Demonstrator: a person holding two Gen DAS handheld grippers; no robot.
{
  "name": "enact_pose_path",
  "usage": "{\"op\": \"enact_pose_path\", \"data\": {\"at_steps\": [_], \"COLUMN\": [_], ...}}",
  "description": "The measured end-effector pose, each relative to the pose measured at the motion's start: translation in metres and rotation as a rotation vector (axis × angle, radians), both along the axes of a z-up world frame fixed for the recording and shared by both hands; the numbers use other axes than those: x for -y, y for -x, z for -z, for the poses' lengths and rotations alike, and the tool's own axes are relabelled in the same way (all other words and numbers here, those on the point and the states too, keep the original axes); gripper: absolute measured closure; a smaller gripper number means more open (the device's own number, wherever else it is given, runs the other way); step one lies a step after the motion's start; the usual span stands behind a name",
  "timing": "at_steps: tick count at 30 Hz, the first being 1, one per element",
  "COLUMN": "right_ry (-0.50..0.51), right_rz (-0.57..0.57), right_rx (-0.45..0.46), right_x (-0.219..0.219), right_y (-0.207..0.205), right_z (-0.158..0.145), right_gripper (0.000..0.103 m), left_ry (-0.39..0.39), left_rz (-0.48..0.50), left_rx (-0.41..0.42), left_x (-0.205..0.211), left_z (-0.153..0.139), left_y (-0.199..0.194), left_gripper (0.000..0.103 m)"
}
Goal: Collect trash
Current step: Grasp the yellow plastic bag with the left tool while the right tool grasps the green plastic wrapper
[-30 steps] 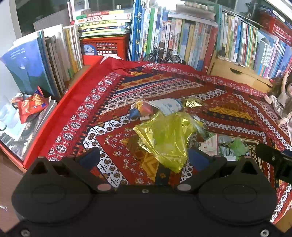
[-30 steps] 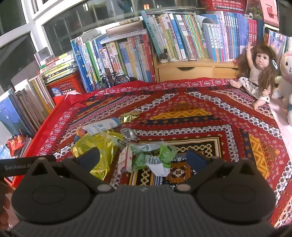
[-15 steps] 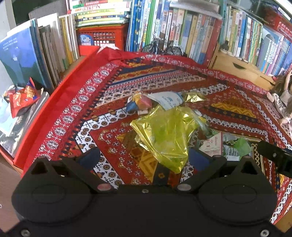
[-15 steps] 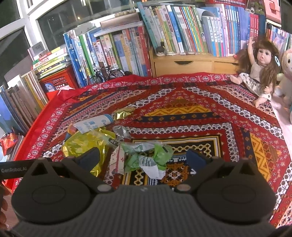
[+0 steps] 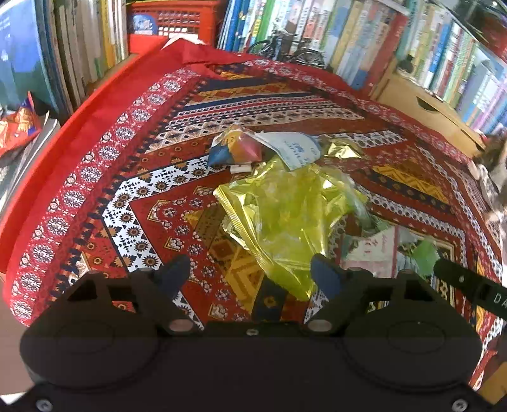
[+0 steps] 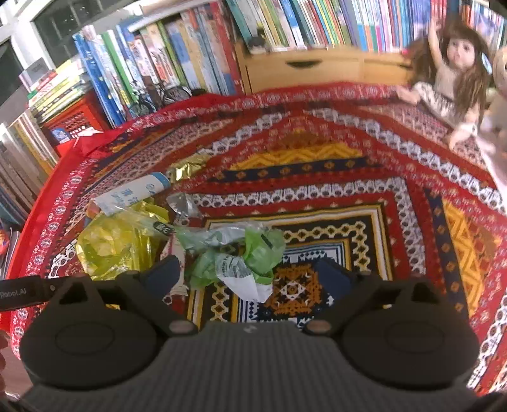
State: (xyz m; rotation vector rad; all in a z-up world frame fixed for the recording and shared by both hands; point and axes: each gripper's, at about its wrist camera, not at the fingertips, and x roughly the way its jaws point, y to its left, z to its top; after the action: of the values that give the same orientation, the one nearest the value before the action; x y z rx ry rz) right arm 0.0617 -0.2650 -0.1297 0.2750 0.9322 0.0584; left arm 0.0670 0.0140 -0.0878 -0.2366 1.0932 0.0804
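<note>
A crumpled yellow plastic bag (image 5: 285,218) lies on the patterned red cloth (image 5: 133,177), its near tip between the fingers of my open left gripper (image 5: 250,275). Behind it sit a colourful wrapper (image 5: 236,147), a white-and-blue packet (image 5: 294,149) and a gold foil scrap (image 5: 343,150). In the right wrist view, a green and white crumpled wrapper (image 6: 234,256) lies between the spread fingers of my right gripper (image 6: 250,275), which is open. The yellow bag (image 6: 111,244), the white packet (image 6: 133,193) and the gold foil (image 6: 187,168) lie to its left.
Rows of books (image 6: 177,63) and a red crate (image 5: 177,19) line the back and left. A wooden drawer box (image 6: 320,66), a doll (image 6: 453,76) and a small bicycle model (image 5: 288,52) stand at the cloth's far edge. A red snack bag (image 5: 17,126) lies off the cloth at left.
Both grippers have moved forward and lower over the cloth, so the trash pile looms larger. The green wrapper now lies between the right fingers, the yellow bag's tip between the left.
</note>
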Motion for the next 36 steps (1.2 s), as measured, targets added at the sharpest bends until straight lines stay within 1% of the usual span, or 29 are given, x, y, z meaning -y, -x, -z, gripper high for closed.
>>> {"op": "enact_pose_path", "data": {"at_steps": [2, 4, 7, 10, 12, 15, 17, 21, 27, 32, 36], "right_ry": [-0.024, -0.046, -0.061, -0.077, -0.08, -0.087, -0.091, -0.098, -0.109, -0.128, -0.156], "right_rz": [0.004, 0.011, 0.021, 0.031, 0.035, 0.033, 0.033, 0.03, 0.02, 0.023, 0.032], "right_rx": [-0.025, -0.047, -0.072, -0.101, -0.116, -0.137, -0.148, -0.159, -0.173, -0.177, -0.193], "right_x": [0.002, 0.005, 0.006, 0.008, 0.008, 0.007, 0.007, 0.005, 0.001, 0.001, 0.0], "right_y": [-0.007, -0.012, -0.02, -0.027, -0.03, -0.035, -0.037, -0.043, -0.05, -0.056, -0.058], "right_z": [0.006, 0.012, 0.02, 0.028, 0.032, 0.039, 0.042, 0.046, 0.054, 0.06, 0.067], "right_gripper": [0.007, 0.008, 0.01, 0.014, 0.015, 0.019, 0.021, 0.023, 0.025, 0.026, 0.026], "left_ry": [-0.005, -0.011, -0.004, 0.014, 0.021, 0.008, -0.011, 0.0, -0.016, -0.001, 0.064], "left_rz": [-0.022, -0.039, -0.057, -0.077, -0.086, -0.09, -0.099, -0.113, -0.099, -0.108, -0.118], "left_rx": [-0.001, -0.001, -0.005, -0.007, -0.007, -0.02, -0.036, -0.066, -0.085, -0.095, -0.115], "left_x": [-0.002, -0.003, -0.005, -0.007, -0.006, -0.002, 0.001, 0.003, 0.007, 0.009, 0.007], "left_z": [0.004, 0.007, 0.012, 0.019, 0.023, 0.033, 0.039, 0.051, 0.062, 0.067, 0.072], "left_y": [-0.006, -0.011, -0.021, -0.032, -0.038, -0.048, -0.052, -0.058, -0.062, -0.066, -0.07], "left_gripper": [0.028, 0.031, 0.031, 0.031, 0.029, 0.023, 0.022, 0.022, 0.023, 0.023, 0.026]}}
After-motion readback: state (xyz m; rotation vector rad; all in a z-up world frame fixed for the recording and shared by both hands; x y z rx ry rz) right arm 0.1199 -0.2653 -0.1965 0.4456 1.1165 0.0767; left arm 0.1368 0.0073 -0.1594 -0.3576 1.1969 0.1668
